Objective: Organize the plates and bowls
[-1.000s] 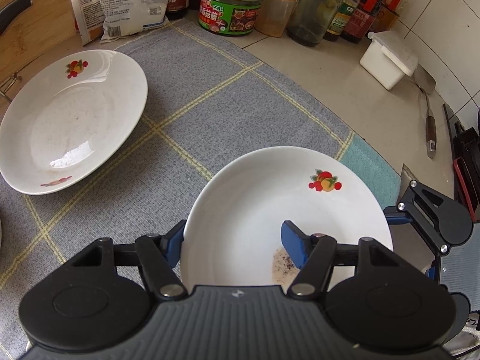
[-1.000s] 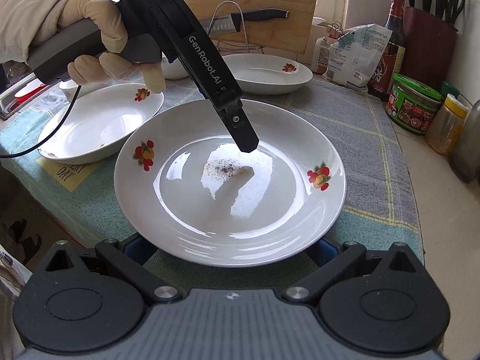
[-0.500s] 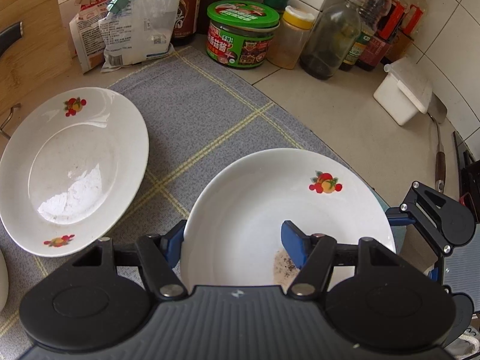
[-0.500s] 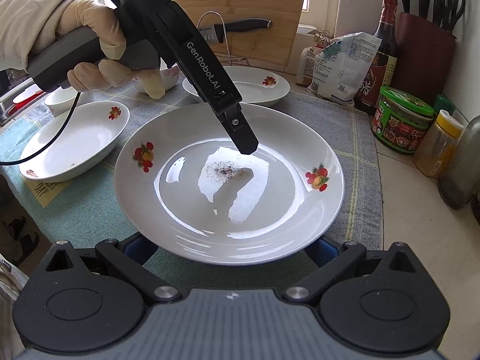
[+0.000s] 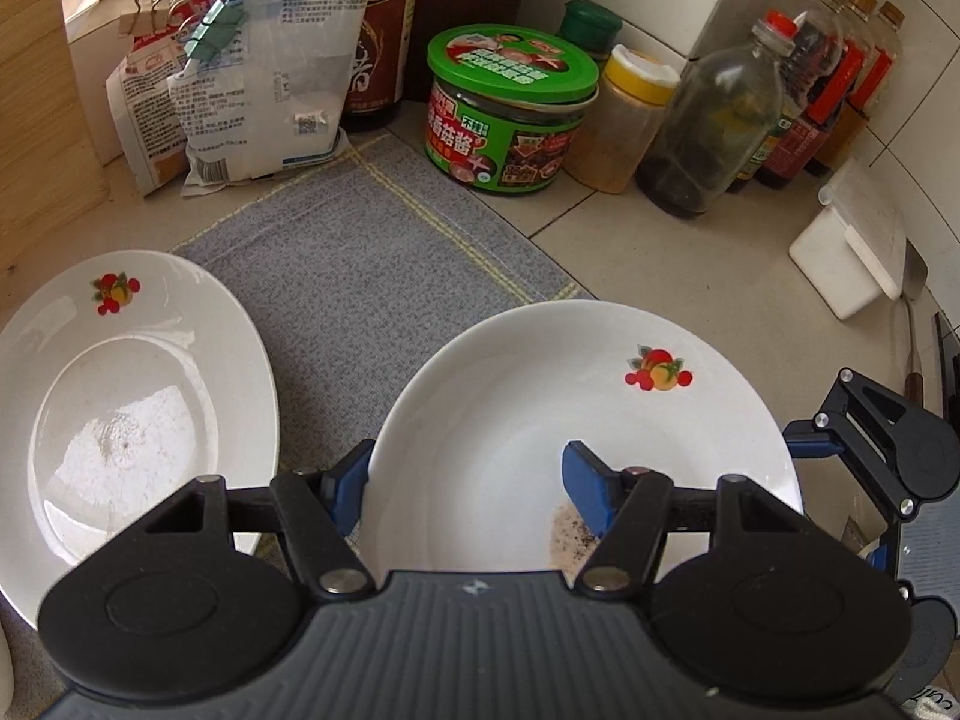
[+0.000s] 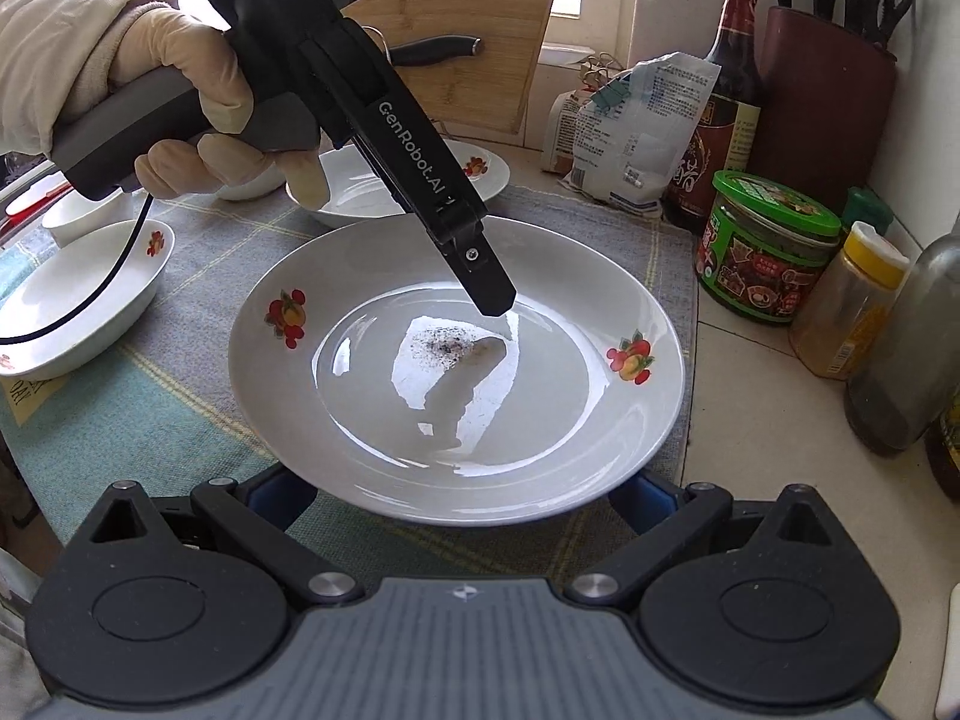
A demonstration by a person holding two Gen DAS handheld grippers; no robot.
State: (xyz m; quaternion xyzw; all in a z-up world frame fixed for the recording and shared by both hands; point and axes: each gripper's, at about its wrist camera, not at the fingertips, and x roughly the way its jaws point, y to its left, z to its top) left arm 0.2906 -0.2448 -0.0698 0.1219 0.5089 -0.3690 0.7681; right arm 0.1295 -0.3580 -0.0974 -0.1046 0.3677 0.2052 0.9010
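Note:
A white plate (image 5: pixel 510 420) with fruit prints and a dark smear of crumbs hangs above the grey cloth (image 5: pixel 372 276). My left gripper (image 5: pixel 465 471) is shut on its rim, one blue pad inside the dish and the other outside, below the edge. The right wrist view shows the same plate (image 6: pixel 540 420), with the left gripper's inner finger (image 6: pixel 483 279) reaching into it from above. My right gripper (image 6: pixel 456 495) has its jaws wide apart under the near rim, tips hidden. A second fruit-print plate (image 5: pixel 120 408) lies on the cloth to the left.
A green-lidded jar (image 5: pixel 510 114), a yellow-capped jar (image 5: pixel 624 120), bottles (image 5: pixel 714 126) and food bags (image 5: pixel 252 78) line the back wall. A white box (image 5: pixel 852 264) stands at the right. An oval dish (image 6: pixel 78 294), small bowls (image 6: pixel 78 213), a cutting board (image 6: pixel 480 30) and a knife block (image 6: pixel 828 90) are also present.
Both grippers have carried the plate across the cloth toward the jars and bottles, which now look closer. The second plate and the oval dish have slid leftward in view.

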